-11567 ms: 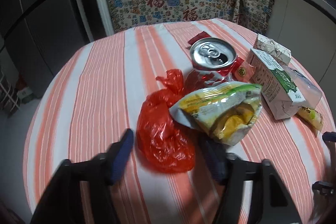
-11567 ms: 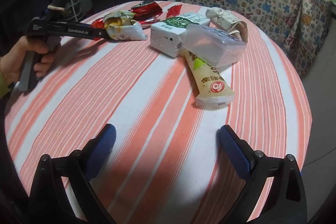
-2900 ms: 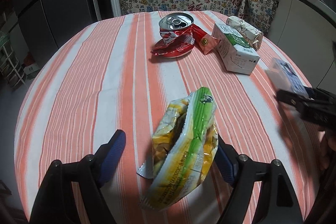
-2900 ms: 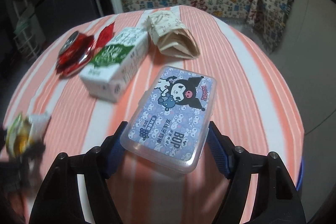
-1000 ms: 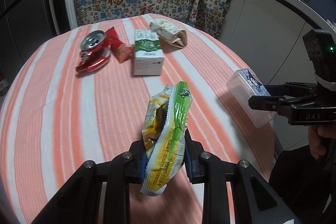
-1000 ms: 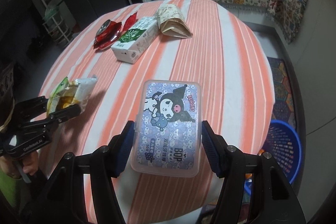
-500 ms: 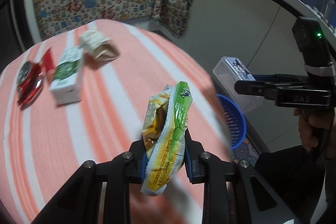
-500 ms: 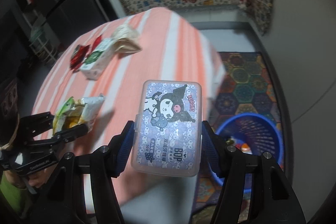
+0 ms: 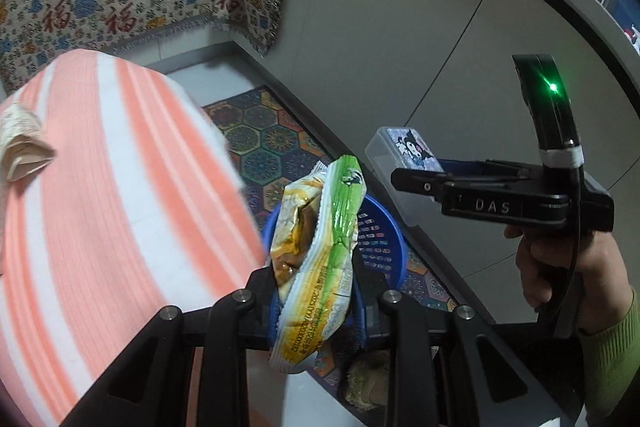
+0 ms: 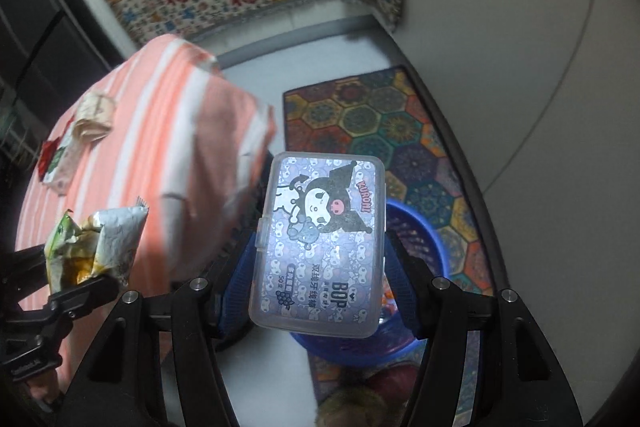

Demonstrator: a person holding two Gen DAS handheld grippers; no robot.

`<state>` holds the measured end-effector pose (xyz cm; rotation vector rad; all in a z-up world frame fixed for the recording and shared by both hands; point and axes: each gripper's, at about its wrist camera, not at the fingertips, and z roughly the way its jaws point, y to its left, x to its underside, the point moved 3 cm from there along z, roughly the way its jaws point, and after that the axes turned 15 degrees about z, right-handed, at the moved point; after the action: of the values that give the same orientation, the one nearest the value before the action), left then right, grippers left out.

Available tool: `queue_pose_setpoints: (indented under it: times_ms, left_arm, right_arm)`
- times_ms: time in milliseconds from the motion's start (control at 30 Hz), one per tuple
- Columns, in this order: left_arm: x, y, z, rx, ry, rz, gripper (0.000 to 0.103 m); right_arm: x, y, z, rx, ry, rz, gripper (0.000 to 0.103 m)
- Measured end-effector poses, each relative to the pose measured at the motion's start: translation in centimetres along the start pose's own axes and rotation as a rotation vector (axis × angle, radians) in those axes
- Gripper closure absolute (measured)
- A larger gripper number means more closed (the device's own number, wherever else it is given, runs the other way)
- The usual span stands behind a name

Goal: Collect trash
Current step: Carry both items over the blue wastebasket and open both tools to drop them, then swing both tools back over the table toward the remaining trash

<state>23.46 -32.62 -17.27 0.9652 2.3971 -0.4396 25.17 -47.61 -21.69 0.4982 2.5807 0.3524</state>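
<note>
Two pieces of trash hang in the air beyond the edge of the counter (image 9: 100,187), one in each gripper. The left gripper (image 9: 316,301) is clamped on a crumpled snack wrapper (image 9: 320,247), green, yellow and white, standing nearly upright with its torn top gaping and printed text along its lower edge. The right gripper (image 10: 320,271) is closed on the long sides of a clear plastic box (image 10: 320,243), its lid covered by a pale purple sticker with a black-hooded cartoon figure and the letters "BOP".

A round blue basket (image 10: 424,239) with slotted walls stands on the patterned hexagon floor mat (image 10: 380,123), directly beneath both held items. A little orange and white shows inside it by the box's lower corner, too hidden to identify.

On the striped orange-and-white cloth of the counter lie a crumpled paper wrapper (image 10: 96,117) and, near it, a green-and-white carton (image 10: 60,163), blurred.
</note>
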Motion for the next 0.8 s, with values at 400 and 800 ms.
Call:
queue_pose_setpoints:
  times_ms: [400,800]
  left_arm:
    - [-2.2,-2.7,8.4,0.040,0.068,0.042,0.074]
    - [-2.6,-3.0,11.2,0.016,0.044,0.057,0.035]
  right_arm:
    - [-1.0,-5.2,0.0,-0.012,0.005,0.098,0.039]
    - [-1.6,-6.2,-0.7,-0.027,-0.046,0.133,0.021]
